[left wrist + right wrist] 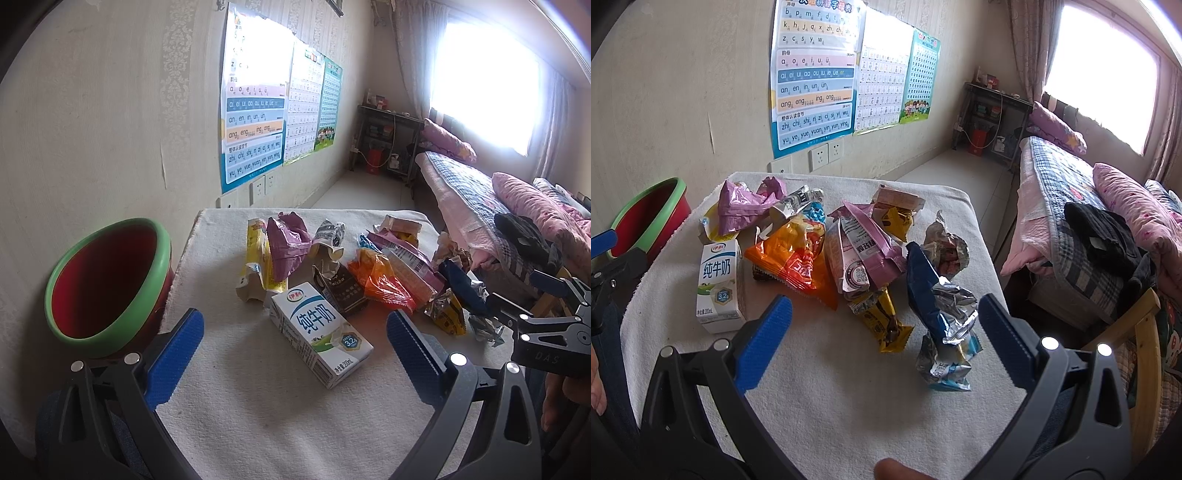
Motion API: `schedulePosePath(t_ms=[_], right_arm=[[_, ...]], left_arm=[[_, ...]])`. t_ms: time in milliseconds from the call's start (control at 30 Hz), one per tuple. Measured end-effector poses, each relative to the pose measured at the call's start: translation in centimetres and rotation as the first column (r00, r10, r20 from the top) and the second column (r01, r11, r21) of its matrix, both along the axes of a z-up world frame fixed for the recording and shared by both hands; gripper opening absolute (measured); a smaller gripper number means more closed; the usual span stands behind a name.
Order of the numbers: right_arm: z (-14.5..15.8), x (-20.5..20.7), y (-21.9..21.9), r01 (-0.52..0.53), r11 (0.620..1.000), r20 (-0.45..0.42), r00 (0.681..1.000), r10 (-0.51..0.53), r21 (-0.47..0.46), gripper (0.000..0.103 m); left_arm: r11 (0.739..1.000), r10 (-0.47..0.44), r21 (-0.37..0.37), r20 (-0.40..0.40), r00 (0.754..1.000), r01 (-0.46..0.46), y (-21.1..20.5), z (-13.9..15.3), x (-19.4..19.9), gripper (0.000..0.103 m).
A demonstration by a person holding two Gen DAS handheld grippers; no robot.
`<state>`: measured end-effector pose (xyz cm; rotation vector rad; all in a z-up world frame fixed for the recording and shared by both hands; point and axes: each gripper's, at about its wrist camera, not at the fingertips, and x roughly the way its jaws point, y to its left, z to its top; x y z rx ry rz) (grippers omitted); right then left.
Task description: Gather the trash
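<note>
Several wrappers and cartons lie on a white-cloth table [258,406] [831,398]. A white milk carton [319,334] [718,284] lies just ahead of my open left gripper [295,339], between its blue fingers [173,354]. Behind it are a dark carton [341,291], an orange wrapper [380,282] [798,262] and a purple wrapper [286,245] [738,206]. My open right gripper [884,325] hovers near a yellow wrapper [882,317] and a blue-silver wrapper [942,314]. A red bin with a green rim [107,284] [650,218] stands left of the table.
A wall with posters [255,96] and sockets runs behind the table. A bed [1089,221] with pink bedding and dark clothes stands to the right, with a wooden chair part [1137,325] close by. A person's fingers show at the frame edges.
</note>
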<state>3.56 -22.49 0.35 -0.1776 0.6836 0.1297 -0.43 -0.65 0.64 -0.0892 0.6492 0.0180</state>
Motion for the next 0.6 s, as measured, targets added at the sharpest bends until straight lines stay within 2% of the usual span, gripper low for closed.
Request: schedulePosePath(t_ms=[600], right_arm=[[-0.05,0.07,0.11,0.000,1.000,-0.006,1.000,0.000,0.001,0.099]], left_arm=[[1.000,0.000,0.000,-0.001,1.000,0.000,0.00,-0.02,0.00,0.095]])
